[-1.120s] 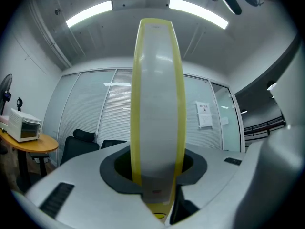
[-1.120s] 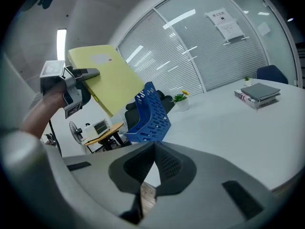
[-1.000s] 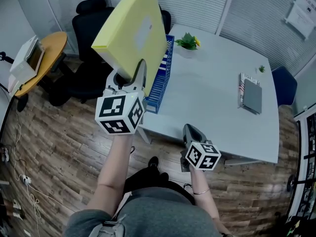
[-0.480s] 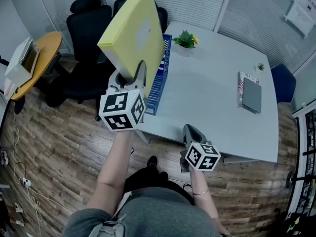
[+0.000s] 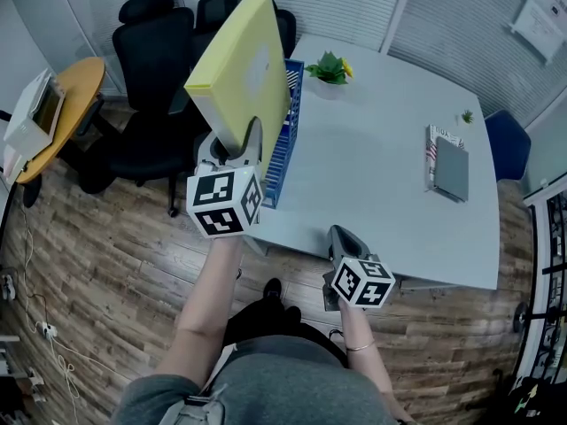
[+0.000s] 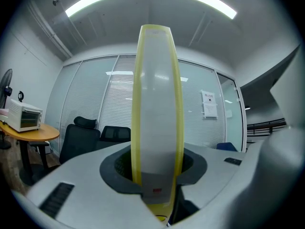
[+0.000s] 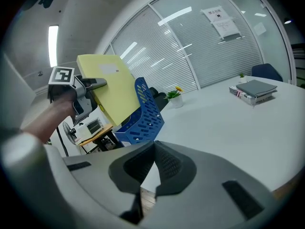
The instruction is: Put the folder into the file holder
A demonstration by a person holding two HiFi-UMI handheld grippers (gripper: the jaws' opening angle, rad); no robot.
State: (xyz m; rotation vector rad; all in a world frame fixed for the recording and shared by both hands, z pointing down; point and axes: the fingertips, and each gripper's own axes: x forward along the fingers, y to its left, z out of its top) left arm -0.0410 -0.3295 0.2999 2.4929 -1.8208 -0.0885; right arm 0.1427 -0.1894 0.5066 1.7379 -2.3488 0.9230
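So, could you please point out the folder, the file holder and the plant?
folder (image 5: 237, 85), head view, broad yellow face.
file holder (image 5: 280, 149), head view, slatted side.
plant (image 5: 328, 64), head view, leaves.

In the head view we see only the right wall and near end of the file holder (image 5: 285, 140); the folder (image 5: 244, 69) covers the rest, and we cannot tell whether the two touch. The folder's lower edge is buried between the pads of the left hand-held gripper (image 5: 237, 149). The wall notice (image 5: 540, 23) and the cover print of the books (image 5: 448, 168) on the desk (image 5: 372, 166) are too small for us to read
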